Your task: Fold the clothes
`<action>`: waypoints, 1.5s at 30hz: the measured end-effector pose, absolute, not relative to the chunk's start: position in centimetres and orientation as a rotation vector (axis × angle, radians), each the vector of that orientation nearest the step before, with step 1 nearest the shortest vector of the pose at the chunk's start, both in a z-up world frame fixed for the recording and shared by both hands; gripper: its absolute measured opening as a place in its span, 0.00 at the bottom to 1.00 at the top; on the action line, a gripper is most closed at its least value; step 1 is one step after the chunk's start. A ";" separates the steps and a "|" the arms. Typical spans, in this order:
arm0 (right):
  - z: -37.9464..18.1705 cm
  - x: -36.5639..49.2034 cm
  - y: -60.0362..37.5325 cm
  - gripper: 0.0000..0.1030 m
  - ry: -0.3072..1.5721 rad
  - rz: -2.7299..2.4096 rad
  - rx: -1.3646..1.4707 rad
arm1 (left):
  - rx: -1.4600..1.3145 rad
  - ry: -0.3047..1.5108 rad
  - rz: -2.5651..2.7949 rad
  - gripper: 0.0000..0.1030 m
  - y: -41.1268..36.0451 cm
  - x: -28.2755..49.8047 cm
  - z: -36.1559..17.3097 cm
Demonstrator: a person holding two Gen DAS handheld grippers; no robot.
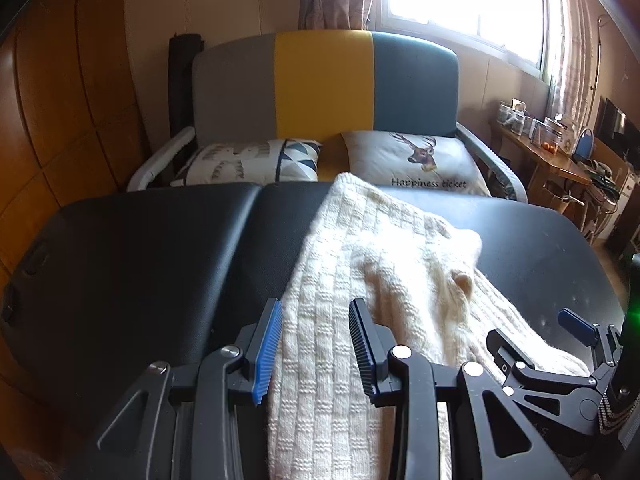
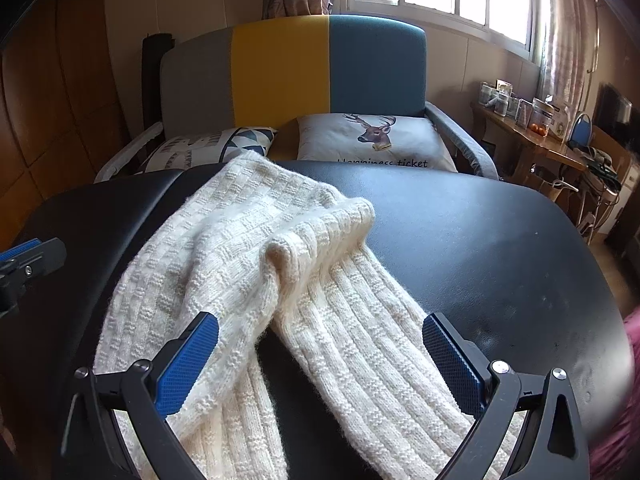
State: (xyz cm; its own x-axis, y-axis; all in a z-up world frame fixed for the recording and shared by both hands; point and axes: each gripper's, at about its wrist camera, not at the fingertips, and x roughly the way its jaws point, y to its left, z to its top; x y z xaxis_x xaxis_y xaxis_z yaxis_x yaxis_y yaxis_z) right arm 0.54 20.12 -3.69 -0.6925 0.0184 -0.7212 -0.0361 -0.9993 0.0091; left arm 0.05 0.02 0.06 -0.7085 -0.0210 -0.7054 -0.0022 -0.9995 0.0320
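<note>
A cream knit sweater [image 1: 360, 240] [image 2: 224, 232] lies lengthwise on a black padded table [image 1: 140, 260] [image 2: 480, 240]. One sleeve is folded across it, and its ribbed cuff [image 2: 320, 232] rests on top. My left gripper [image 1: 314, 328] hovers over the near left part of the sweater. Its jaws stand apart and the knit lies flat beneath the gap, not pinched. My right gripper [image 2: 320, 328] [image 1: 536, 332] is spread wide above the near right part, with cloth under it and nothing clamped. In the right wrist view only one blue finger [image 2: 28, 252] of the left gripper shows, at the left edge.
Behind the table stands a sofa [image 1: 320, 80] with a grey, yellow and blue back and two cushions [image 1: 416, 160]. A wooden desk [image 1: 540, 148] with jars and a blue chair are at the right. Wooden cabinet doors [image 1: 60, 120] line the left.
</note>
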 end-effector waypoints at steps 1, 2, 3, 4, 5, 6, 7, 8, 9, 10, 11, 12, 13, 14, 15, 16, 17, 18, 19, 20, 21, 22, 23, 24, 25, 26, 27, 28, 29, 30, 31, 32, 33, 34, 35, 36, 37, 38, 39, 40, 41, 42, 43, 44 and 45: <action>-3.7 0.5 20.3 1.00 0.027 2.860 -1.220 | 1.187 -0.057 -2.892 0.34 0.1 0.1 0.1; -3.6 0.5 20.7 1.00 0.022 2.859 -1.219 | 1.179 -0.066 -2.891 0.34 0.1 0.2 0.2; -3.6 0.4 21.0 1.00 0.017 2.859 -1.218 | 1.170 -0.073 -2.893 0.34 0.0 0.4 0.4; -3.8 0.5 20.9 1.00 0.018 2.856 -1.217 | 1.177 -0.073 -2.895 0.34 0.0 0.4 0.3; -3.9 0.5 20.8 1.00 0.020 2.853 -1.217 | 1.197 -0.067 -2.897 0.34 0.2 0.4 0.0; -4.1 0.6 20.7 1.00 0.022 2.850 -1.216 | 1.217 -0.061 -2.899 0.34 0.3 0.3 -0.3; -4.3 0.7 20.6 1.00 0.023 2.847 -1.216 | 1.242 -0.038 -2.898 0.34 0.0 0.1 -0.5; -4.4 0.7 20.4 1.00 0.023 2.844 -1.217 | 1.258 -0.022 -2.890 0.34 -0.3 -0.1 -0.6; -4.5 0.8 20.2 1.00 0.023 2.840 -1.218 | 1.261 -0.027 -2.883 0.34 -0.2 -0.1 -0.8; -4.5 1.0 20.2 1.00 0.025 2.839 -1.219 | 1.274 -0.020 -2.881 0.35 -0.7 -0.3 -0.8; -4.5 1.1 20.1 1.00 0.028 2.837 -1.219 | 1.290 -0.010 -2.881 0.36 -1.2 -0.4 -0.8; -4.5 1.1 20.4 1.00 0.034 2.843 -1.225 | 1.299 -0.007 -2.880 0.38 -1.3 -0.4 -0.9; -4.6 1.1 20.4 1.00 0.037 2.842 -1.229 | 1.308 0.000 -2.881 0.38 -1.4 -0.4 -0.9; -4.7 1.1 20.4 1.00 0.039 2.839 -1.232 | 1.324 0.013 -2.885 0.38 -1.5 -0.4 -1.1; -4.8 1.1 20.4 1.00 0.041 2.837 -1.234 | 1.343 0.029 -2.891 0.39 -1.7 -0.5 -1.3; -4.9 1.1 20.4 1.00 0.043 2.834 -1.235 | 1.374 0.054 -2.898 0.40 -1.9 -0.5 -1.6; -5.0 1.2 20.5 1.00 0.050 2.837 -1.236 | 1.415 0.082 -2.902 0.40 -2.0 -0.6 -2.0; -4.9 1.3 20.7 1.00 0.059 2.852 -1.236 | 1.453 0.107 -2.903 0.40 -2.2 -0.7 -2.5; -4.8 1.5 20.8 1.00 0.069 2.867 -1.235 | 1.488 0.127 -2.903 0.40 -2.3 -0.7 -2.9; -4.7 1.7 21.2 1.00 0.093 2.892 -1.233 | 1.519 0.142 -2.901 0.40 -2.4 -0.7 -3.4; -4.6 2.1 21.8 1.00 0.147 2.929 -1.235 | 1.550 0.156 -2.903 0.40 -2.4 -0.6 -3.8; -4.5 2.5 22.7 1.00 0.238 2.971 -1.248 | 1.578 0.163 -2.911 0.40 -2.5 -0.5 -4.2; -4.7 3.1 24.0 1.00 0.360 2.985 -1.280 | 1.612 0.176 -2.931 0.38 -2.5 -0.3 -4.5; -4.8 3.6 25.4 1.00 0.487 2.990 -1.312 | 1.653 0.201 -2.960 0.38 -2.5 -0.1 -4.7; -5.1 3.9 26.7 1.00 0.592 2.977 -1.344 | 1.695 0.226 -2.987 0.38 -2.5 0.0 -4.9; -5.6 4.5 28.3 1.00 0.733 2.960 -1.371 | 1.725 0.259 -3.008 0.38 -2.5 0.3 -5.1; -6.2 4.9 29.5 1.00 0.905 2.949 -1.401 | 1.750 0.295 -3.034 0.38 -2.7 0.5 -5.2; -6.8 5.3 30.7 1.00 1.082 2.929 -1.429 | 1.787 0.327 -3.069 0.38 -2.7 0.7 -5.3; -7.4 5.8 31.9 1.00 1.262 2.899 -1.452 | 1.845 0.364 -3.093 0.39 -2.7 0.9 -5.5; -7.7 6.2 32.5 1.00 1.361 2.886 -1.431 | 1.884 0.415 -3.102 0.39 -2.7 1.1 -5.7; -8.0 6.3 32.6 1.00 1.405 2.895 -1.425 | 1.922 0.470 -3.097 0.40 -2.8 1.3 -6.1; -7.9 6.2 32.3 1.00 1.389 2.899 -1.439 | 1.971 0.500 -3.073 0.40 -2.8 1.5 -6.5; -7.9 6.0 32.0 1.00 1.368 2.902 -1.455 | 2.008 0.507 -3.043 0.40 -2.9 1.9 -6.9; -7.6 5.9 31.7 1.00 1.253 2.891 -1.455 | 2.022 0.508 -3.027 0.40 -3.1 2.2 -7.1; -7.6 6.1 32.0 1.00 1.191 2.868 -1.447 | 2.016 0.503 -3.024 0.40 -3.5 2.5 -7.1; -7.5 6.2 32.4 1.00 1.136 2.843 -1.438 | 2.008 0.498 -3.021 0.40 -3.8 2.8 -7.1; -7.5 6.4 32.8 1.00 1.083 2.818 -1.428 | 1.993 0.483 -3.023 0.40 -4.1 3.0 -7.1; -7.7 6.8 33.2 1.00 1.060 2.794 -1.412 | 1.975 0.459 -3.029 0.40 -4.3 3.1 -7.0; -7.9 7.3 33.6 1.00 1.040 2.770 -1.396 | 1.949 0.413 -3.040 0.39 -4.3 3.1 -6.8; -7.9 7.8 33.7 1.00 0.970 2.761 -1.382 | 1.915 0.346 -3.057 0.40 -4.0 2.9 -6.6; -7.8 8.4 33.9 1.00 0.896 2.751 -1.367 | 1.892 0.294 -3.072 0.40 -3.7 2.9 -6.3; -7.8 8.9 34.0 1.00 0.865 2.750 -1.365 | 1.887 0.264 -3.086 0.40 -3.4 2.9 -6.1; -8.0 9.4 34.4 0.99 0.866 2.747 -1.360 | 1.888 0.241 -3.103 0.39 -2.6 2.9 -5.7; -8.3 9.9 34.8 0.99 0.897 2.728 -1.339 | 1.883 0.216 -3.126 0.38 -1.6 2.8 -5.4; -8.6 10.5 35.2 0.99 0.930 2.708 -1.317 | 1.873 0.192 -3.154 0.38 -0.8 2.9 -5.0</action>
